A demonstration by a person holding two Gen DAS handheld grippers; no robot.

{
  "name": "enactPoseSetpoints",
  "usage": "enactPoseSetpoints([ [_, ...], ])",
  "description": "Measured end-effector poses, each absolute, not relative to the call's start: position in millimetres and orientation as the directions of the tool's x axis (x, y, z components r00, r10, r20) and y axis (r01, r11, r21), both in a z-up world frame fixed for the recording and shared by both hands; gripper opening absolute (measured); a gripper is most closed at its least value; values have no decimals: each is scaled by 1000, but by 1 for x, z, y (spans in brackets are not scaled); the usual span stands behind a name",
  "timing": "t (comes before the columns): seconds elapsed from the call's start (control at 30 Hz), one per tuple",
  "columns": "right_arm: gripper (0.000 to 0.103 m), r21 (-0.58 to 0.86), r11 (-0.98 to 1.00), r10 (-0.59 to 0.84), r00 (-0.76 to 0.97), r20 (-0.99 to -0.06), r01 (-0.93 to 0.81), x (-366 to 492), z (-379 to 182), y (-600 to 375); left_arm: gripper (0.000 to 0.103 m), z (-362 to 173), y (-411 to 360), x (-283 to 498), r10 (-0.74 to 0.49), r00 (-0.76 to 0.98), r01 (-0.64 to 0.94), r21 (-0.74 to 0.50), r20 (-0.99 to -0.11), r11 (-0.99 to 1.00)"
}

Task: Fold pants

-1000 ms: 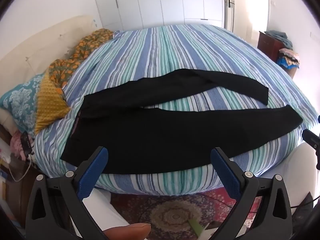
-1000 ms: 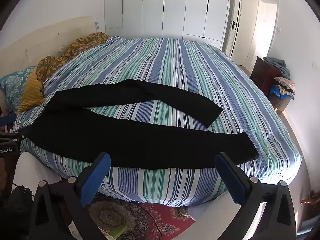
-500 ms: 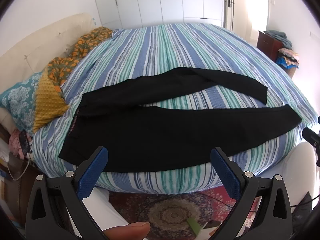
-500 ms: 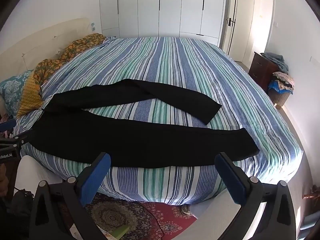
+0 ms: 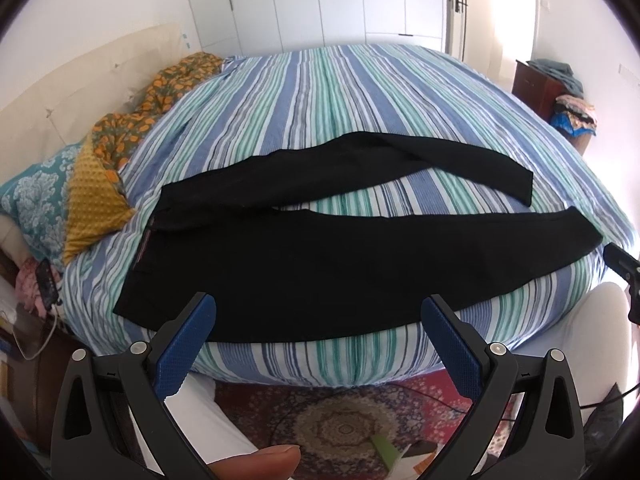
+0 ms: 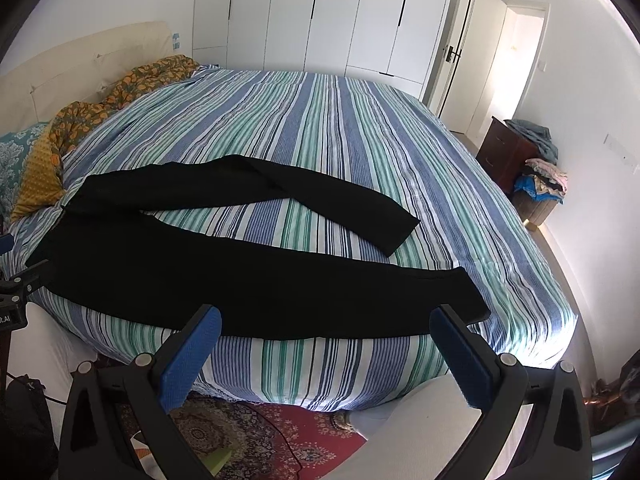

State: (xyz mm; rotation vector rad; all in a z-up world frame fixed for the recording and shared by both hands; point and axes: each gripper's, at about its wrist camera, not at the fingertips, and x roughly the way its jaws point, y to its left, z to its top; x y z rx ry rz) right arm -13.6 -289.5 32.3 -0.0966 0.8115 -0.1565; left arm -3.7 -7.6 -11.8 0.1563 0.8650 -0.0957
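a bedroom, and my work surface is a bed under a blue, green and white striped duvet [image 6: 360, 152], seen from its near side. nearest to me, the left gripper [image 5: 318, 342] hangs over the patterned rug [image 5: 340, 428] with its blue pads spread wide and nothing between them; the right gripper [image 6: 326, 350] is likewise released and empty, short of the mattress edge. just past them the black pants [image 6: 248, 280] lie flat along the near edge of the bed, waistband to my left, one leg running straight to the right, the other splayed away and bent further up the duvet. beyond are orange patterned pillows [image 6: 120, 92] by the headboard and white wardrobes [image 6: 320, 20] at the back wall. i judge no fold is made yet: this is the approach. next i'd need to take the far leg by hem and hip and lay it over the near one, edges matched.
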Motion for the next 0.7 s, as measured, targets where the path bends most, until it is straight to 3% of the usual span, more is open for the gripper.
enactPoseSetpoints([
  [0.7, 103, -155, 981, -192, 651, -734, 115, -9, 24, -292, 103, -14, -8, 1, 21, 637, 121, 127, -770, 985],
])
